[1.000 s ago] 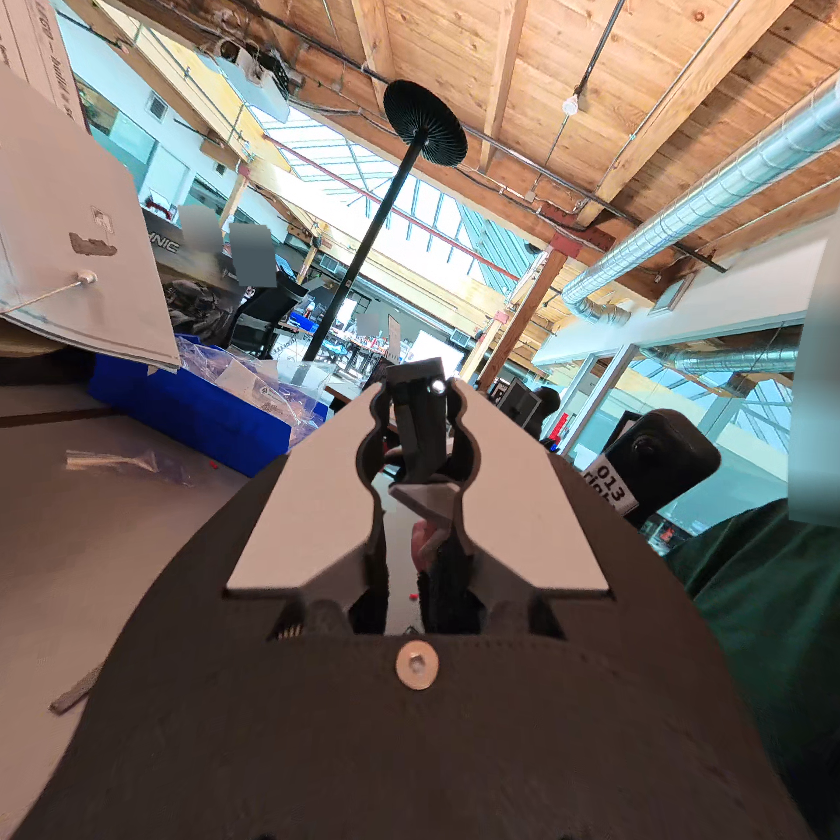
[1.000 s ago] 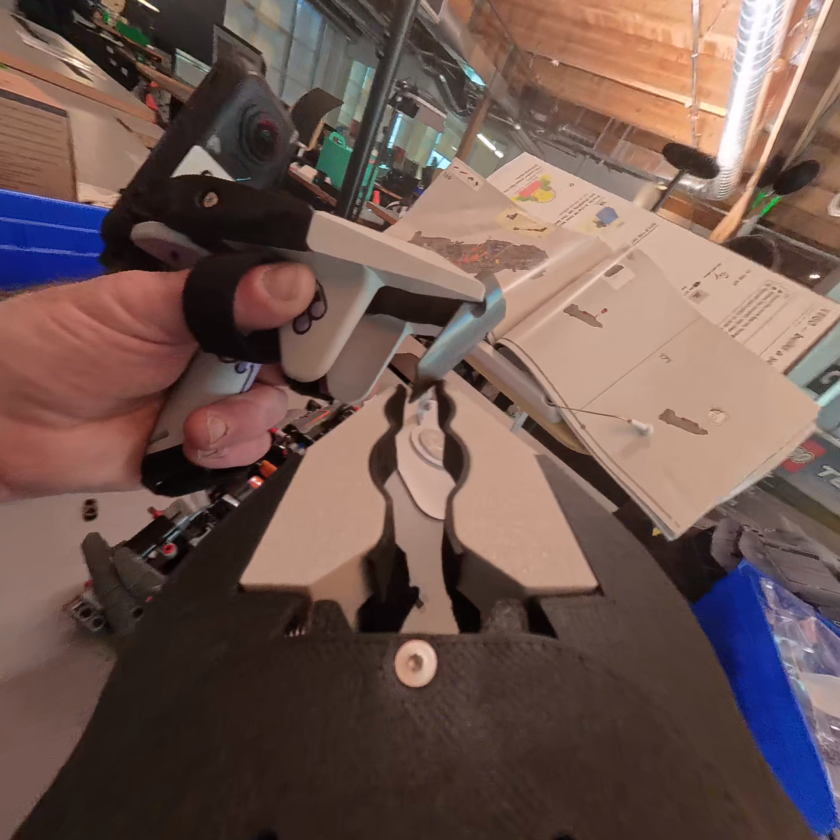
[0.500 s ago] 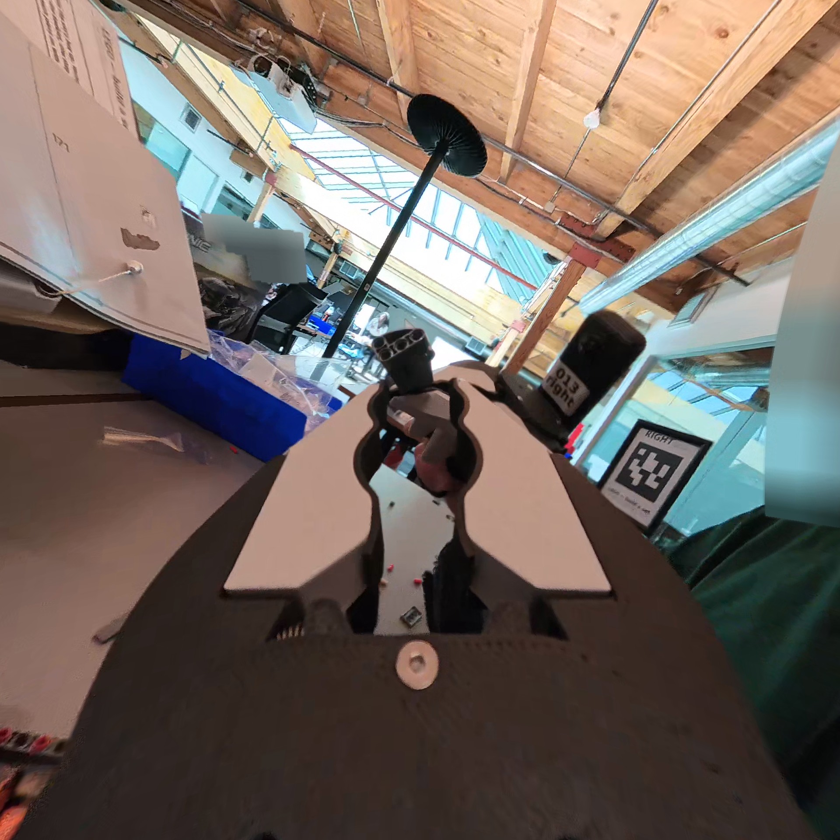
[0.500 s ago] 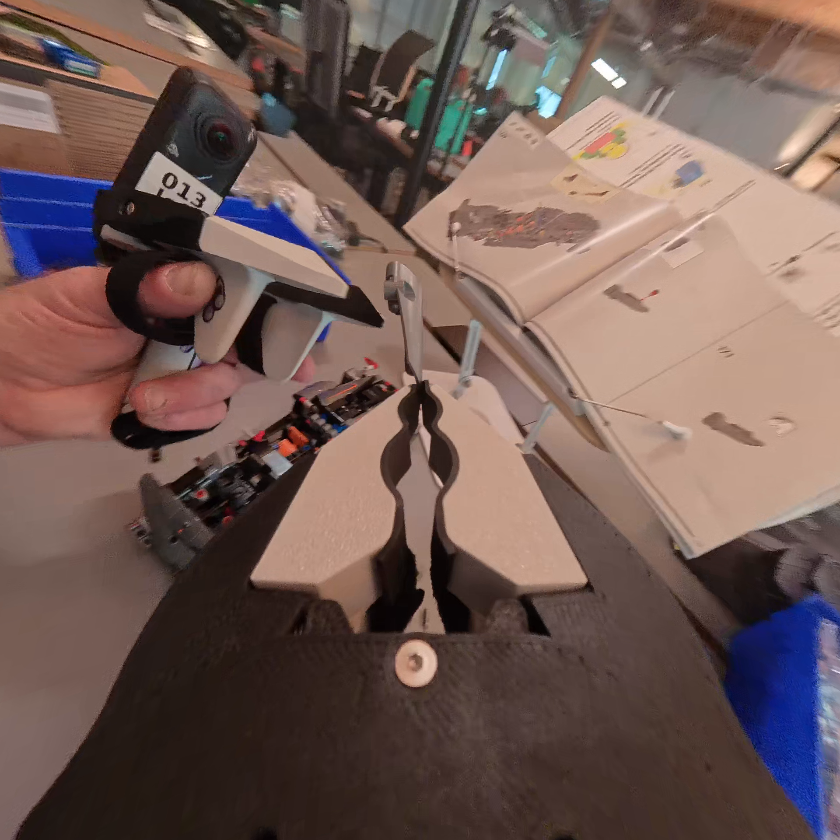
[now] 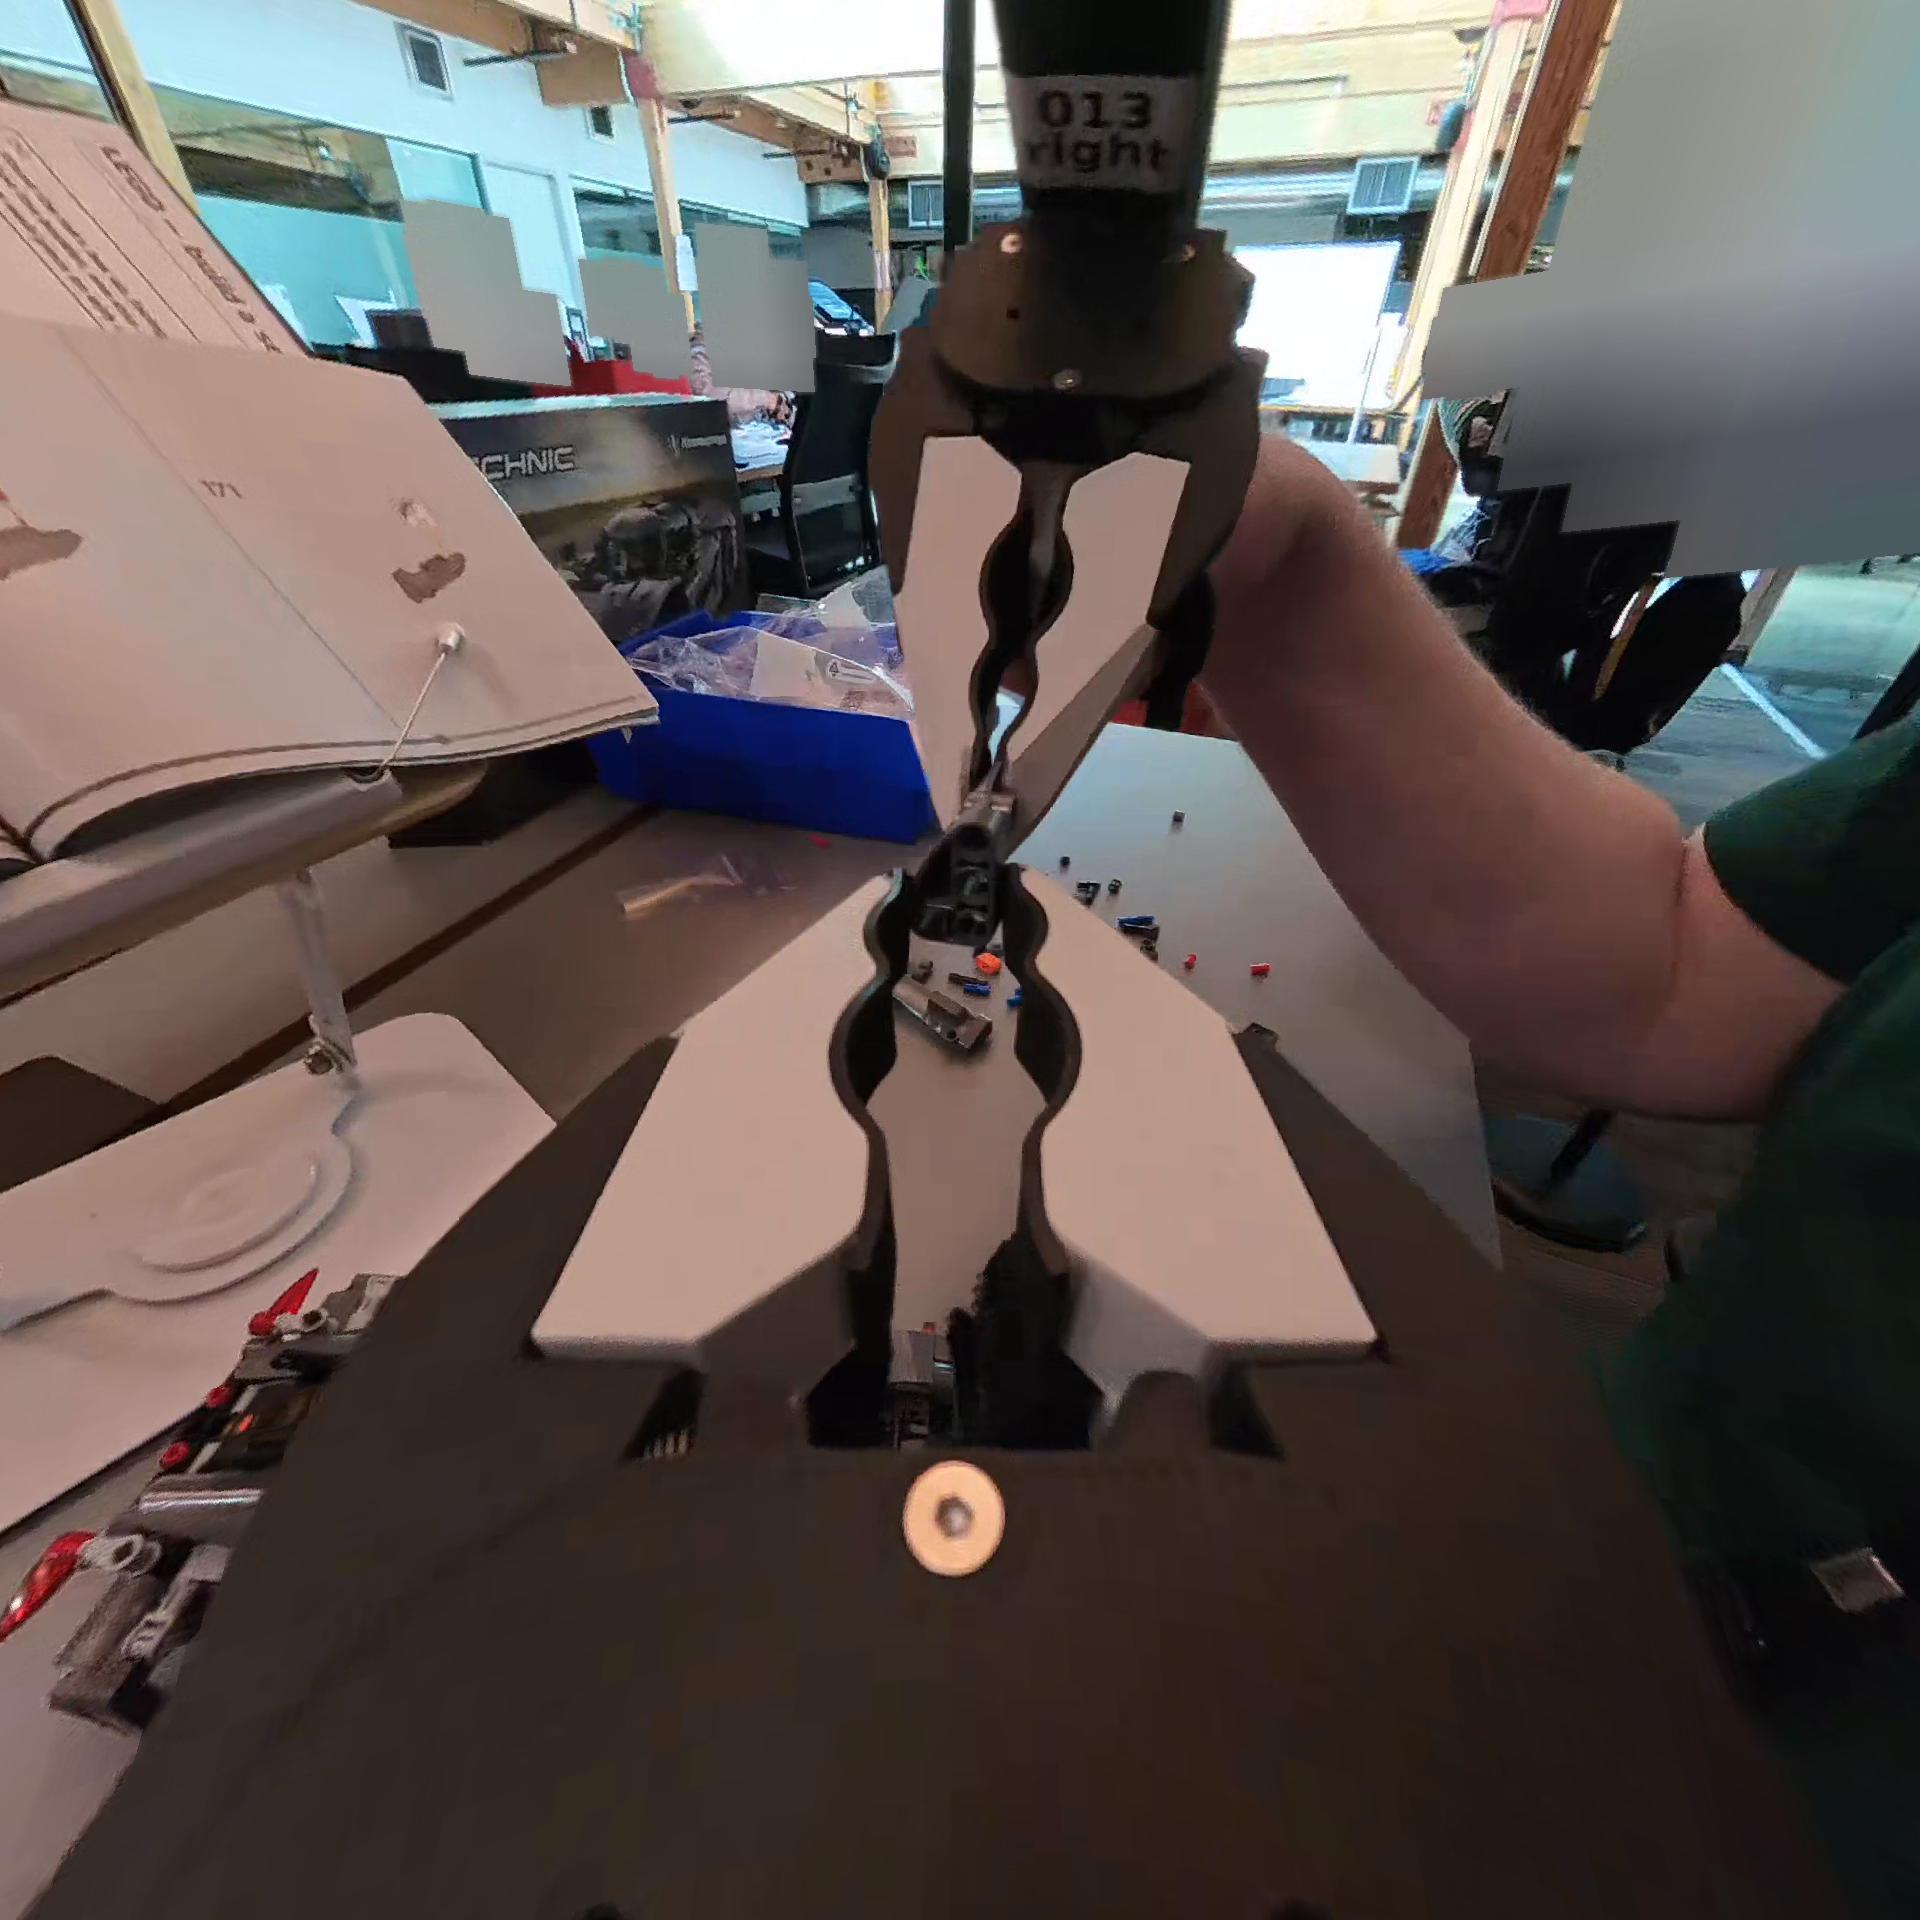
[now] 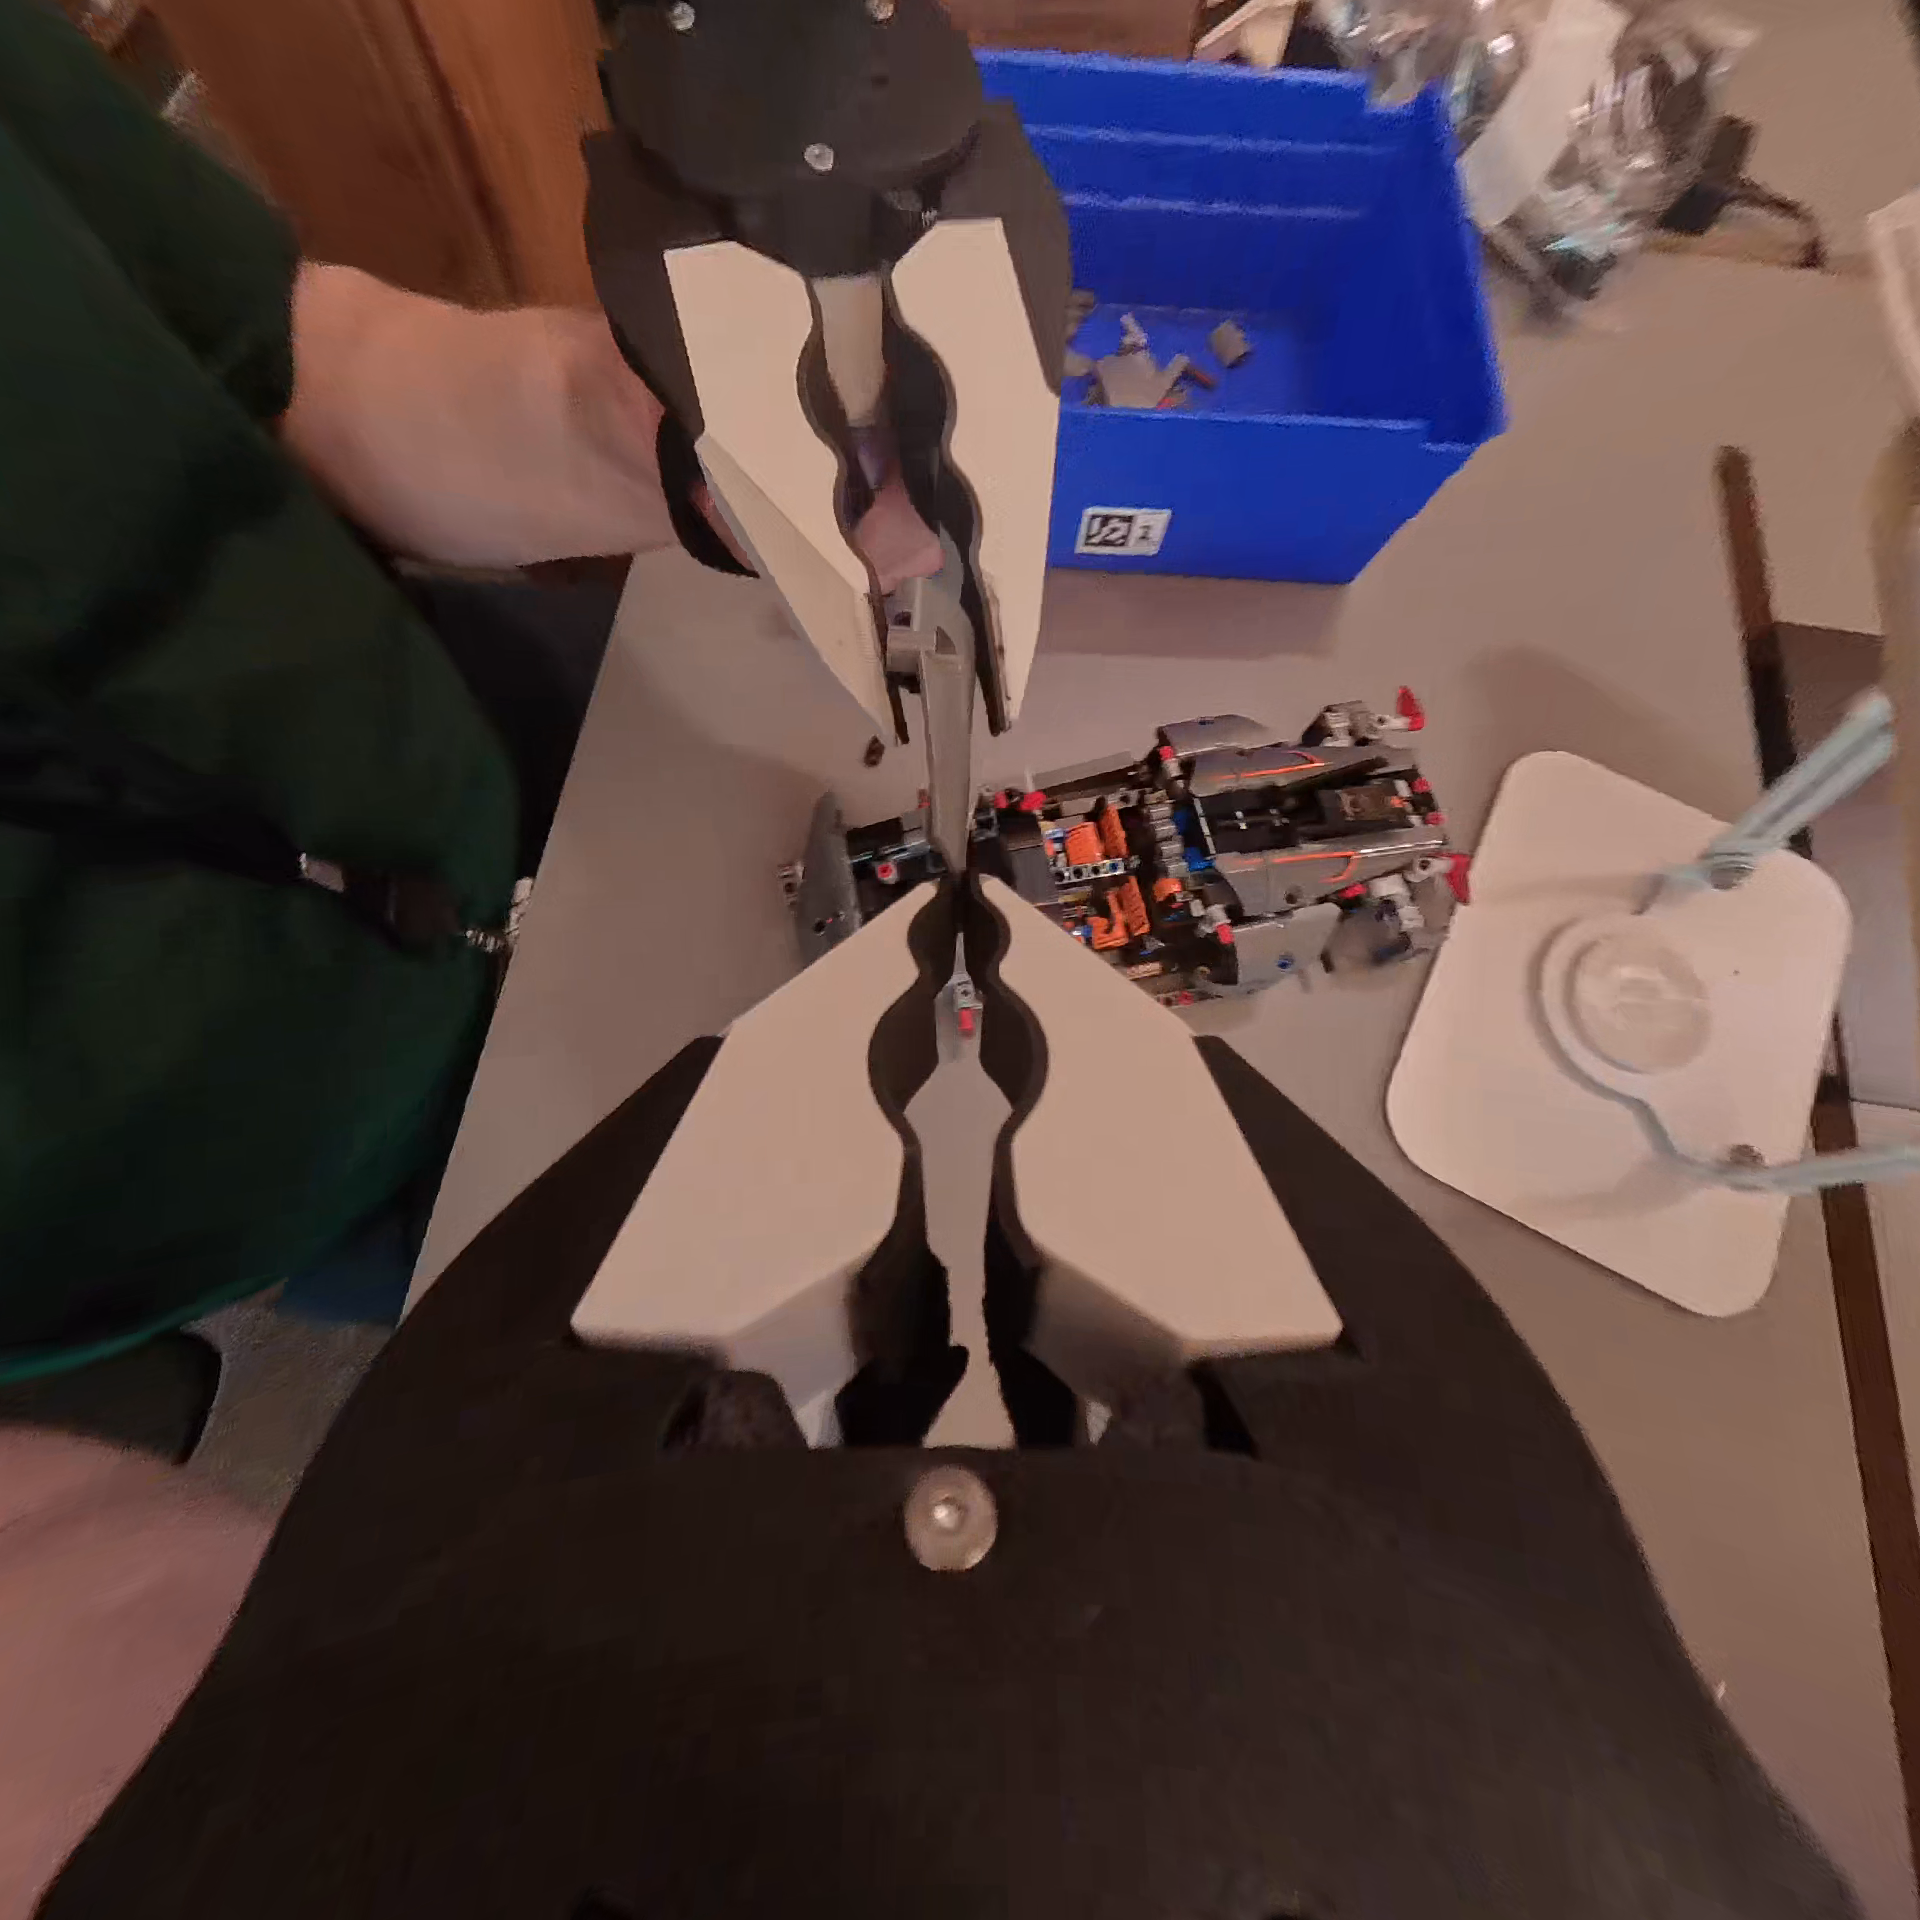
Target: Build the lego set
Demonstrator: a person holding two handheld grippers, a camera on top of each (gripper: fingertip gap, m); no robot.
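My left gripper [image 5: 956, 899] is shut on a small dark lego piece [image 5: 961, 894] above the table. My right gripper [image 6: 956, 888] is shut on the lower end of a long thin grey lego piece [image 6: 948, 790]. The two grippers meet tip to tip, and the grey piece reaches into the left gripper's [image 6: 940, 717] tips, touching its piece. In the left wrist view the right gripper [image 5: 982, 805] comes down from above. The partly built lego car [image 6: 1195, 831] lies on the table behind the grippers; it also shows in the left wrist view [image 5: 156, 1507].
An open instruction book [image 5: 260, 571] rests on a stand with a white base [image 6: 1621, 1029]. A blue bin [image 6: 1247, 468] holds grey parts; another blue bin [image 5: 769, 758] holds plastic bags. Loose small pieces [image 5: 1132, 925] lie scattered. A person's forearm [image 5: 1455, 779] is at the right. Both grippers' tips are close together, under 4 cm apart. From either gripper's tips it is about 20 centimeters to the partly built lego car [image 6: 1195, 831].
Both grippers have tilted down from facing the ceiling and the book to face the table. They have come together tip to tip, and the two held pieces now touch.
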